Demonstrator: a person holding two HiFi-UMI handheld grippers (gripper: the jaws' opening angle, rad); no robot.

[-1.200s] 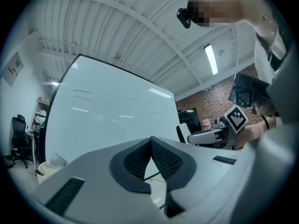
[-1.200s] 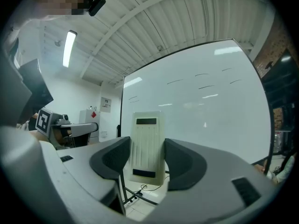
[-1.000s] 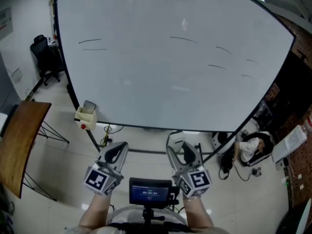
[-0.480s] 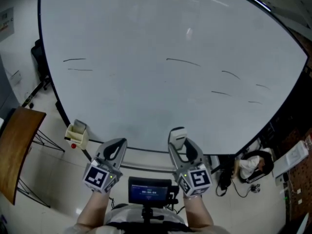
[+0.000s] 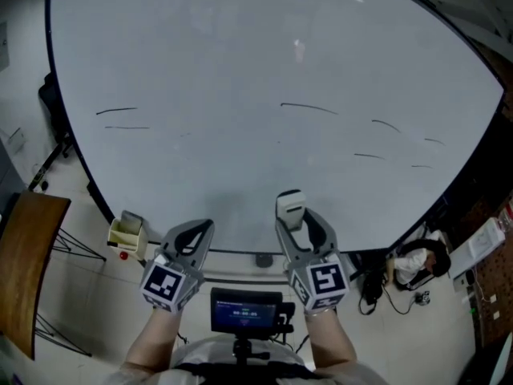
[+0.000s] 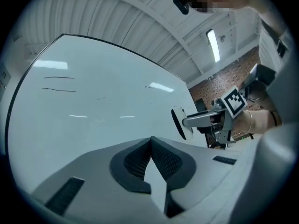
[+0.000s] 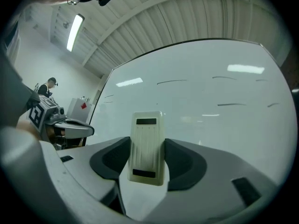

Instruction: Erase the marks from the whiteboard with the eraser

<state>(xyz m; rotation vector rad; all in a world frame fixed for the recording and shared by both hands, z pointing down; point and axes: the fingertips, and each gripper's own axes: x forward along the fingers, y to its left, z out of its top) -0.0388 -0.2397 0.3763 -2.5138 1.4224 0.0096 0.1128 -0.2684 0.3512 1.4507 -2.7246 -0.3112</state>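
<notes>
Head view: the whiteboard (image 5: 240, 62) fills the upper and middle frame. Thin dark marks are present on it: two short strokes at left (image 5: 118, 111), one longer stroke at centre (image 5: 309, 107), and several short strokes at right (image 5: 385, 124).

Right gripper (image 7: 148, 158): jaws clamped on the cream eraser (image 7: 148, 146), which stands upright between them, its top clear of the jaw tips. In the head view the eraser sits at lower centre, over the bottom part of the whiteboard, below the central stroke. Contact with the board surface cannot be confirmed.

Left gripper (image 6: 151, 144): jaws pressed together at the tips, nothing between them. It is at lower left of centre, beside the right gripper, near the board's bottom edge.

Other items: a small cream box (image 5: 126, 231) by the board's lower left edge; a wooden tabletop (image 5: 24, 255) at far left; a small screen (image 5: 244, 311) at bottom centre.
</notes>
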